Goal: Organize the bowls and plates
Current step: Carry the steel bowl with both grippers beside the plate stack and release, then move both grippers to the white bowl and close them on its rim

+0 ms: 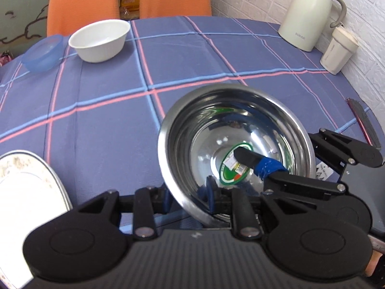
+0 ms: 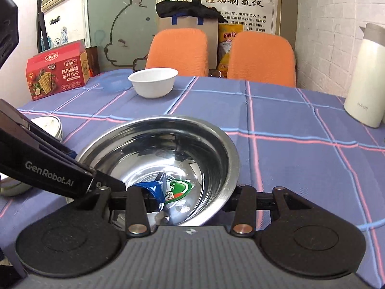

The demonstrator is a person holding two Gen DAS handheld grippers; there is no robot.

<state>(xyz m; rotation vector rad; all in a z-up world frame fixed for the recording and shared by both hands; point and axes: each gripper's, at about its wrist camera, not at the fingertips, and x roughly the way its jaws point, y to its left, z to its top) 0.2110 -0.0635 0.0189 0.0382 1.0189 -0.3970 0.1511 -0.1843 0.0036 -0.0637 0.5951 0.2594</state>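
the steel bowl (image 1: 237, 144), nearest the lens, hangs tilted above the checked tablecloth (image 1: 96, 110), its rim pinched by both the left gripper (image 1: 190, 200) and, seemingly, the right gripper (image 2: 192, 192).

Three bowls are counted on the table: one steel bowl (image 1: 216, 125), one white bowl (image 1: 99, 41) and one blue plastic bowl (image 1: 43, 53). One white plate (image 1: 21, 192) is seen at the near edge. Two orange chairs (image 2: 178, 50) are counted behind the table. One white kettle (image 1: 310, 12), one white cup (image 1: 339, 50) and one red cracker box (image 2: 57, 69) are also counted.
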